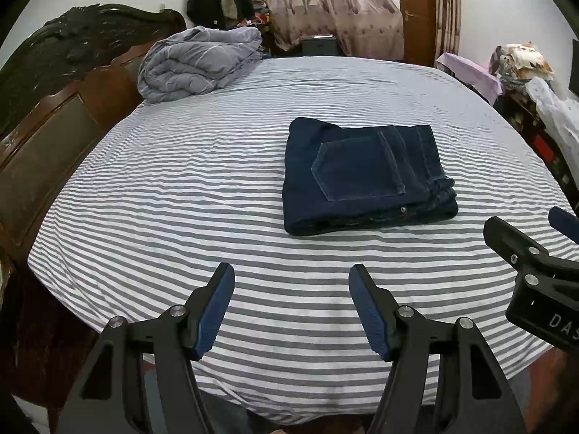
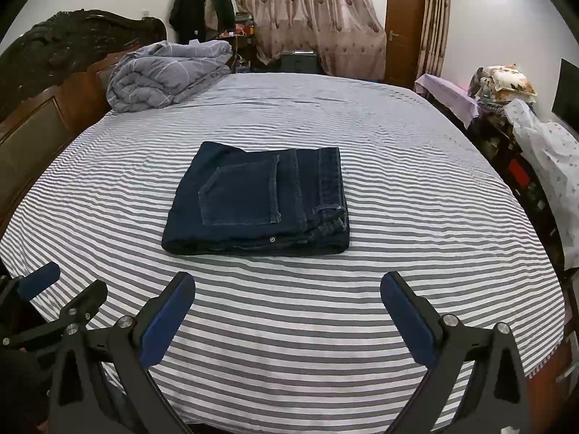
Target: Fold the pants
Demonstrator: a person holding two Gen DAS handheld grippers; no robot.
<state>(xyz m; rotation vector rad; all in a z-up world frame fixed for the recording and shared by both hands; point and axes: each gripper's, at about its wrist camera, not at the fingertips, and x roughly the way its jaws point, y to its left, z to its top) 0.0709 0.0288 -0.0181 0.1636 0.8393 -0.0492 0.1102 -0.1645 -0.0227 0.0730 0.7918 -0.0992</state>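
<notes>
Well ahead of both released grippers, left (image 1: 291, 278) and right (image 2: 287, 287), lie folded pants (image 2: 257, 199).

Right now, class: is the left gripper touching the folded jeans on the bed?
Apart. The left wrist view shows the left gripper open with bare striped sheet between its fingertips and the folded jeans.

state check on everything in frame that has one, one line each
jeans: folded into a compact stack, flat on the bed, back pocket up, untouched
left gripper: open, nothing between its fingers, short of the jeans
right gripper: open, nothing held, short of the jeans
duvet: bundled at the headboard end
door: closed
curtains: drawn
</notes>
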